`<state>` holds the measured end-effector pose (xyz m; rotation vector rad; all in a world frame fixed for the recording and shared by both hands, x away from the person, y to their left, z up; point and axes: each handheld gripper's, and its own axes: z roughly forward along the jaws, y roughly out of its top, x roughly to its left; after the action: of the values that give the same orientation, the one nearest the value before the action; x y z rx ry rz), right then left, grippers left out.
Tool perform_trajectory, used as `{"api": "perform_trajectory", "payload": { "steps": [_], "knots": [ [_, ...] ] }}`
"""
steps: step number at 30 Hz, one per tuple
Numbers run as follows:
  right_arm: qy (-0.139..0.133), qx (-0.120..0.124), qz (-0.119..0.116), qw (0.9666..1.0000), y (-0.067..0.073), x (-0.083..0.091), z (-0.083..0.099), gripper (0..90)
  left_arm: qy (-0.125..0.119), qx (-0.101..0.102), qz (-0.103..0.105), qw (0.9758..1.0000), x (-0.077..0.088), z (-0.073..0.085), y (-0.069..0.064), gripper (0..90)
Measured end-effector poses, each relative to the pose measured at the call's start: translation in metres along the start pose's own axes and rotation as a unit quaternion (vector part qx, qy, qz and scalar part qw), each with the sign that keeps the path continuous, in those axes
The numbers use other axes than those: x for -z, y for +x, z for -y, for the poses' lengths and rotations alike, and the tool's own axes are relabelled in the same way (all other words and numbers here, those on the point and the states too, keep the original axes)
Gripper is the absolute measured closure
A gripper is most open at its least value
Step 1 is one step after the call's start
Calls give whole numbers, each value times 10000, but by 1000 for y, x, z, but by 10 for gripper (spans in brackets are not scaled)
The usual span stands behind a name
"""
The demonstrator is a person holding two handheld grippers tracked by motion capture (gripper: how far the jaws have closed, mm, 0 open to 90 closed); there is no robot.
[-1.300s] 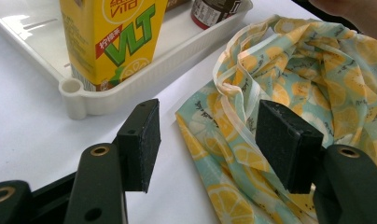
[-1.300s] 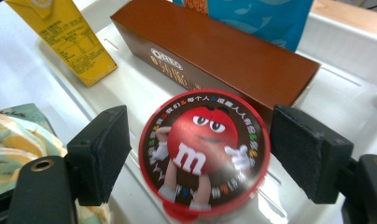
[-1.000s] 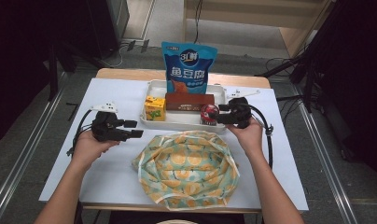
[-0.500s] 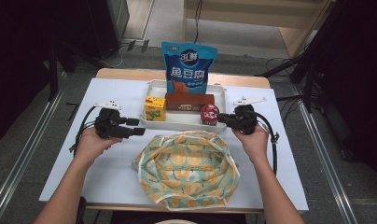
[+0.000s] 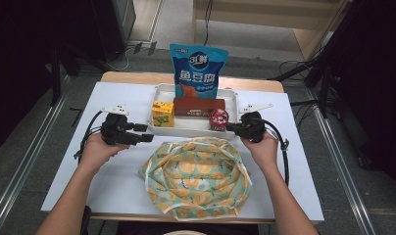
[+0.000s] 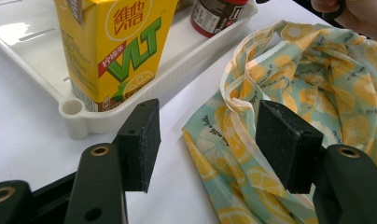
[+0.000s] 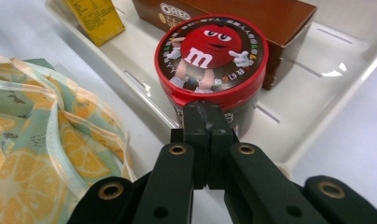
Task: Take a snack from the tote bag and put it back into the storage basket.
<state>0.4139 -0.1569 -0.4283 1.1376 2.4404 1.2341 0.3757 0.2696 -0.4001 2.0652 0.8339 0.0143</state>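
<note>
A white tray (image 5: 186, 130) holds a yellow lemon-tea carton (image 5: 162, 113) (image 6: 116, 42), a brown biscuit box (image 5: 199, 106) (image 7: 233, 11) and a red-lidded chocolate can (image 5: 218, 118) (image 7: 210, 56). A blue snack bag (image 5: 198, 71) stands at the tray's back. My right gripper (image 5: 229, 127) (image 7: 206, 109) is shut; its jaws have just been closing, with nothing between them. Its tips point at the can's side. My left gripper (image 5: 142, 133) (image 6: 207, 130) is open and empty, between the carton's tray corner and the lemon-print cloth bag (image 5: 196, 176) (image 6: 326, 70).
The cloth bag (image 7: 32, 140) lies open-mouthed on the white table cover (image 5: 112, 181), just in front of the tray. Black cables trail from both grippers. The table's wooden far edge (image 5: 137, 77) runs behind the tray; bare cover lies to the left and right.
The right gripper's jaws have come together in front of the can, and that hand has drawn slightly back from the tray. The left hand has stayed put.
</note>
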Motion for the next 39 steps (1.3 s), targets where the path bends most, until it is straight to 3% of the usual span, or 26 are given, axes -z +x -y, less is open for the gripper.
{"api": "perform_trajectory", "payload": {
  "steps": [8, 19, 30, 39],
  "knots": [
    [-34, 50, -95, 9999, 4, 1, -2, 892, 15, -5, 13, 10000, 0, 0, -1, 407],
    [-125, -83, -308, 9994, 6, 18, -4, 711, -10, 4, 1, 10000, 2, 0, -1, 405],
    [-182, -114, -259, 9994, 4, 36, 4, 561, -41, 68, -25, 10000, 5, 1, 1, 389],
    [-300, -159, -250, 9991, 0, 50, 15, 488, -30, 160, -12, 9999, 7, 2, 5, 384]
  ]
}}
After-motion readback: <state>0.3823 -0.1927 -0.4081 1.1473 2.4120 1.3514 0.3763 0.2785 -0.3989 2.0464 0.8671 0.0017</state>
